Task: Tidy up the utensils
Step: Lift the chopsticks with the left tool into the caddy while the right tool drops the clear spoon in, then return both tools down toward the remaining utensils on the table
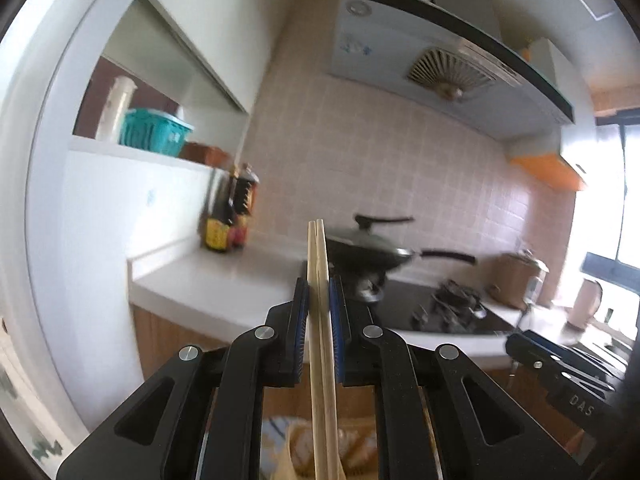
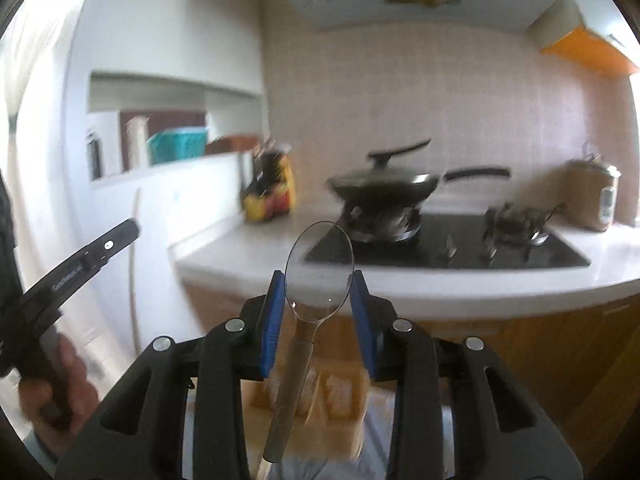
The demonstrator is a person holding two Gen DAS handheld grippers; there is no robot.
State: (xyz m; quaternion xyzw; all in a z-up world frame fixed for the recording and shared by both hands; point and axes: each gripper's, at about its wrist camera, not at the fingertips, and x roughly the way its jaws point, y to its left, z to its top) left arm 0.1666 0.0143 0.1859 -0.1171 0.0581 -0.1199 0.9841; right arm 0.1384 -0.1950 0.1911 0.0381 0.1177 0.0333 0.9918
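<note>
Left gripper (image 1: 319,304) is clamped on a pair of pale wooden chopsticks (image 1: 320,320), while the right gripper (image 2: 318,304) pinches a clear plastic spoon (image 2: 318,272) by its bowl. Both are up in the air, probably so each can be sorted separately.

The white countertop (image 2: 256,248) lies bare from its front edge to the left corner, leaving open passage there. At its back left corner the sauce bottles (image 1: 228,224) block the way, and further right the lidded wok (image 2: 384,184) sits on the left burner of the black hob (image 2: 448,248). The range hood (image 1: 448,60) overhangs the hob, capping the room above.
</note>
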